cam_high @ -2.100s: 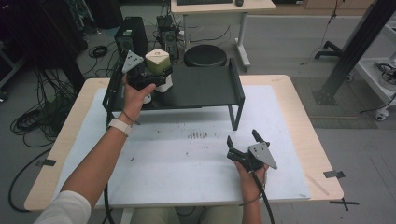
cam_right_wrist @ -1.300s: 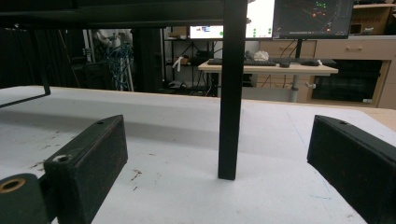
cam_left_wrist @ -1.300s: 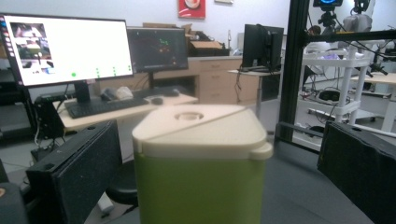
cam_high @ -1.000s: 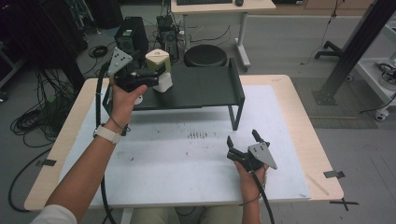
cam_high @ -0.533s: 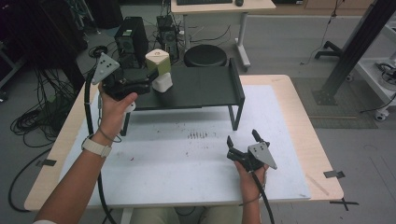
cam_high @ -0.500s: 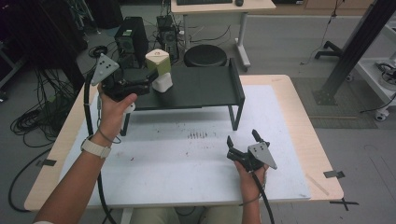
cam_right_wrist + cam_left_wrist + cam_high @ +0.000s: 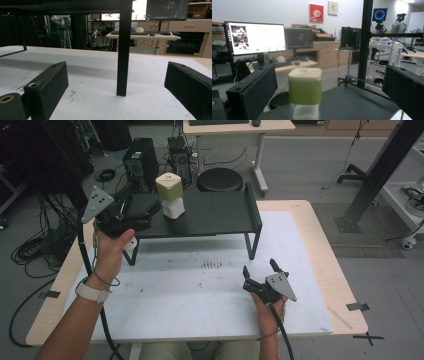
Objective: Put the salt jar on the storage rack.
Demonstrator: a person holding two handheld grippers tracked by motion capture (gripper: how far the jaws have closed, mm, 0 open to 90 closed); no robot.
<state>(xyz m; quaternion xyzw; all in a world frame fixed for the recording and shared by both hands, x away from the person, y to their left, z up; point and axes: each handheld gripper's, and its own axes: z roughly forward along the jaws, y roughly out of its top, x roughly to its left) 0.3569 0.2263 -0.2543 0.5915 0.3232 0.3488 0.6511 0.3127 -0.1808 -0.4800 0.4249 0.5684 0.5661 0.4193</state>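
Item: green-and-white container (image 7: pixel 170 194), three-cornered, cream lid, green band, white base. Stands upright on the black raised shelf (image 7: pixel 215 215), toward its left end. Seen in the left gripper view (image 7: pixel 304 93) centred in the gap ahead of the two black fingers (image 7: pixel 254 91), touched by neither.

Left gripper (image 7: pixel 150 212): held in the left hand (image 7: pixel 112 245) at the shelf's left edge, aimed at the container, just beside it. Fingers spread wide, holding nothing. Grey three-cornered plate on top; cable trailing down along the forearm.

Right gripper (image 7: pixel 259 269): held in the right hand (image 7: pixel 270 307) low over the white mat (image 7: pixel 200 290) on the bench (image 7: pixel 320 235), well apart from the container. Fingers (image 7: pixel 47 87) spread wide, holding nothing, pointed toward the shelf's front right leg (image 7: pixel 123 50).

Surroundings: black stool (image 7: pixel 220 180) and computer tower (image 7: pixel 141 164) on the floor beyond the bench; lit monitor (image 7: pixel 255 38) in the left gripper view.
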